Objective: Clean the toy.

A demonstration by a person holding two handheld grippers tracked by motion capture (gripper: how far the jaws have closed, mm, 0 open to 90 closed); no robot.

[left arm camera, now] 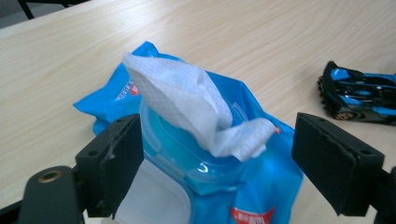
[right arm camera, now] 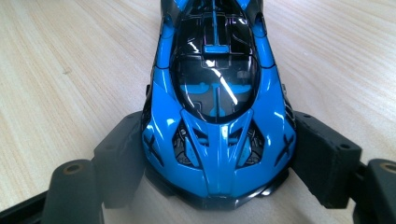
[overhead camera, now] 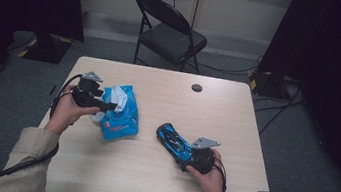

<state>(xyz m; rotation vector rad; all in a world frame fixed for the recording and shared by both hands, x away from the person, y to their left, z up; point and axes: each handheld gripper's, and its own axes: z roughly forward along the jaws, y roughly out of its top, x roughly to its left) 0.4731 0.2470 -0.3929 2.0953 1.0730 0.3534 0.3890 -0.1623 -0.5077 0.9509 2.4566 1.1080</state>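
Two grippers are at work on the worktop [overhead camera: 157, 175]. The right gripper [right arm camera: 217, 154] has its jaws pinching the sides of a blue toy car [right arm camera: 217, 116] at one end, and the car sits on the wood near the right front. The left gripper [left arm camera: 219, 163] hovers over a blue wipe pack [left arm camera: 261, 186] toward the left of the worktop, jaws spread on either side of the open lid, touching nothing that I can see. A white wipe [left arm camera: 187, 100] stands up out of the opening, between and a little beyond the jaws.

The risk, I think, is on the left. If those jaws close too low they catch the lid rim or the pack instead of the wipe. With nothing pinning the light pack, a pull could lift it whole, or drag out a second wipe. The car could swivel, being held by one end.
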